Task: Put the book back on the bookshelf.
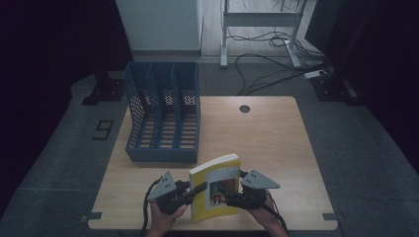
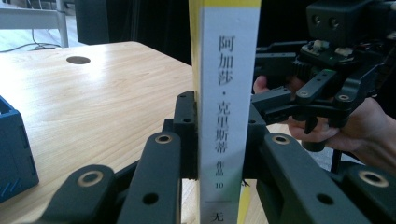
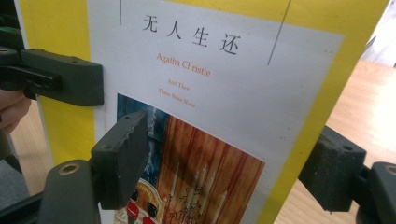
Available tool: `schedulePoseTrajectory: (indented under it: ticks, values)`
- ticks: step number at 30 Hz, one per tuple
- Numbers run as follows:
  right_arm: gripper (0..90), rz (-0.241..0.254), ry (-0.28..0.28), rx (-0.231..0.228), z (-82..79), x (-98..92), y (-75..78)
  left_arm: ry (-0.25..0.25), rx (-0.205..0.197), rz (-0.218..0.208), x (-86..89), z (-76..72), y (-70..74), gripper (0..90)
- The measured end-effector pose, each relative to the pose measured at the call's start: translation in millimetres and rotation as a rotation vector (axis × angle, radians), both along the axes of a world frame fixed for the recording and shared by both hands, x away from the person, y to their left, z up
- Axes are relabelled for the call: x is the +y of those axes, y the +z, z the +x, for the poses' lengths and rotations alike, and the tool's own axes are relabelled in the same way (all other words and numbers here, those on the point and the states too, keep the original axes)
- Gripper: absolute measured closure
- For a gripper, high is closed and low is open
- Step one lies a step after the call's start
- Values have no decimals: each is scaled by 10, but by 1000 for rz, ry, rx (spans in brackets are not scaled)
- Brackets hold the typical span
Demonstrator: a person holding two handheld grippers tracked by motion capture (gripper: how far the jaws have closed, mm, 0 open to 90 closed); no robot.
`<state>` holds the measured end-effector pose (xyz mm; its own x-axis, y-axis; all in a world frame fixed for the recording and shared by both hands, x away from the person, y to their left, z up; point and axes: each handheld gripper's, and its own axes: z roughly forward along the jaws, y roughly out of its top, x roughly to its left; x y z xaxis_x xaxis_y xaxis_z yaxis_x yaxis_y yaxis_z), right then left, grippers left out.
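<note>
**Book held upright at the near table edge, file rack waiting behind**

Nearest the person, at the front edge of the table [image 1: 276, 143], a yellow-and-white paperback book [image 1: 216, 193] stands upright, lifted between two tools. The left hand-held gripper [image 1: 190, 190] is clamped on the book at its spine; in the left gripper view the black jaws press flat against both covers on either side of the white spine strip, so this grip appears to carry the weight and keep the book vertical.

The right hand-held gripper [image 1: 233, 200] faces the front cover. In the right gripper view its jaws stand apart, one pad over the cover picture and the other off beyond the yellow fore-edge; neither is seen pressing. I judge it to be spread, positioned to steady or take over the book rather than holding it yet. Both of the person's hands sit low at the table edge, behind the tools.

Farther back on the left of the table stands a blue file rack [image 1: 164, 116] with three upright slots, all seemingly vacant. The upright hold on the book suits sliding it spine-outward into one of these slots.

Beyond the table lie floor cables [image 1: 267, 59] and a white desk frame [image 1: 259, 22].
</note>
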<state>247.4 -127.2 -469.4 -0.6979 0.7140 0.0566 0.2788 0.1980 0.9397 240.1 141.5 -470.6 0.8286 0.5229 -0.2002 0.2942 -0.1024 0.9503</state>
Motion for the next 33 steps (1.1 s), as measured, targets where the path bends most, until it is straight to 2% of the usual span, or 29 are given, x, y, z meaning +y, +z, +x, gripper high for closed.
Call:
schedulePoseTrajectory:
  ticks: [7,21,33]
  values:
    - [236,-21,-12,-43,-44,11,46,-5,4,2,-5,-2,2,750]
    - [254,-21,-9,-57,-45,7,46,-11,31,-17,24,44,-12,745]
    - [262,-19,-16,-57,-40,4,44,-7,16,-14,3,13,-8,746]
